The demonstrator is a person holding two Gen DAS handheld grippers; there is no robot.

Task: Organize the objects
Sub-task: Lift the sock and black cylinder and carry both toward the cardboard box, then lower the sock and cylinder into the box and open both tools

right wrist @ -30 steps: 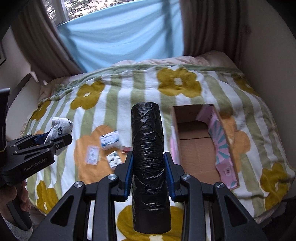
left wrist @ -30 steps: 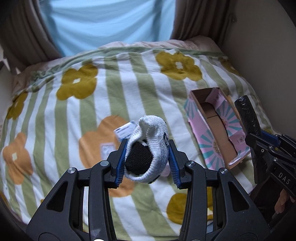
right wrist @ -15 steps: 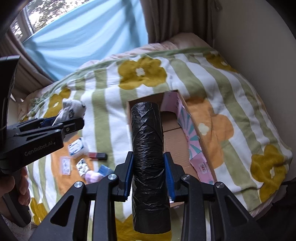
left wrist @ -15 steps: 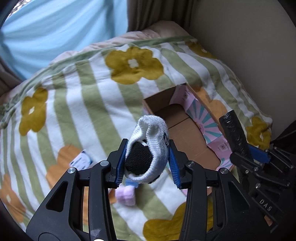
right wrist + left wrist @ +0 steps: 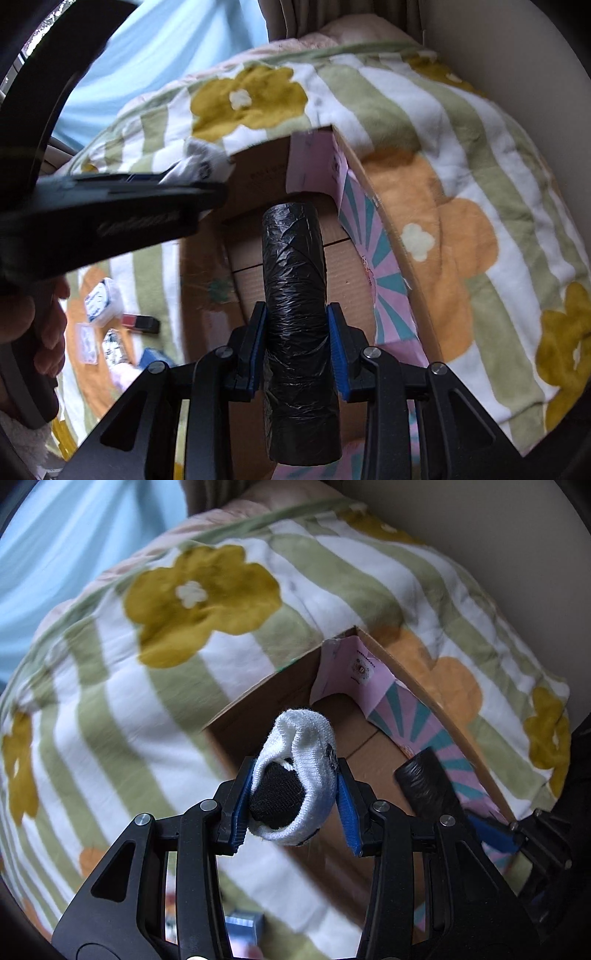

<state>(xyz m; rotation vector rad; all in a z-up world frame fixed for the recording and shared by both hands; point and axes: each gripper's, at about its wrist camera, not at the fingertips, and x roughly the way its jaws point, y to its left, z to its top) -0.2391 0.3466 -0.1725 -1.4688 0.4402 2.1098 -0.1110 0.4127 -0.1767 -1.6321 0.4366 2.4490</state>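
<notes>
My left gripper [image 5: 293, 805] is shut on a rolled white sock [image 5: 299, 775] with a black inside, held over the near left part of an open cardboard box [image 5: 258, 716] with pink patterned flaps. My right gripper [image 5: 295, 347] is shut on a black roll of plastic bags [image 5: 295, 295], which points into the same box [image 5: 347, 266] above its brown floor. In the right wrist view the left gripper [image 5: 207, 177] and its sock [image 5: 203, 162] hang at the box's left wall. The black roll [image 5: 424, 779] shows at the right of the left wrist view.
The box lies on a bed with a striped, flowered blanket [image 5: 461, 155]. Small items lie left of the box: a white packet [image 5: 99, 299], a red and black stick [image 5: 140, 323], flat sachets [image 5: 86, 343]. A wall [image 5: 498, 535] runs along the right; curtains hang behind.
Both grippers have moved right and down toward the box, which now fills the middle of both views. The sock and the black roll stay gripped. The small items have slid to the lower left.
</notes>
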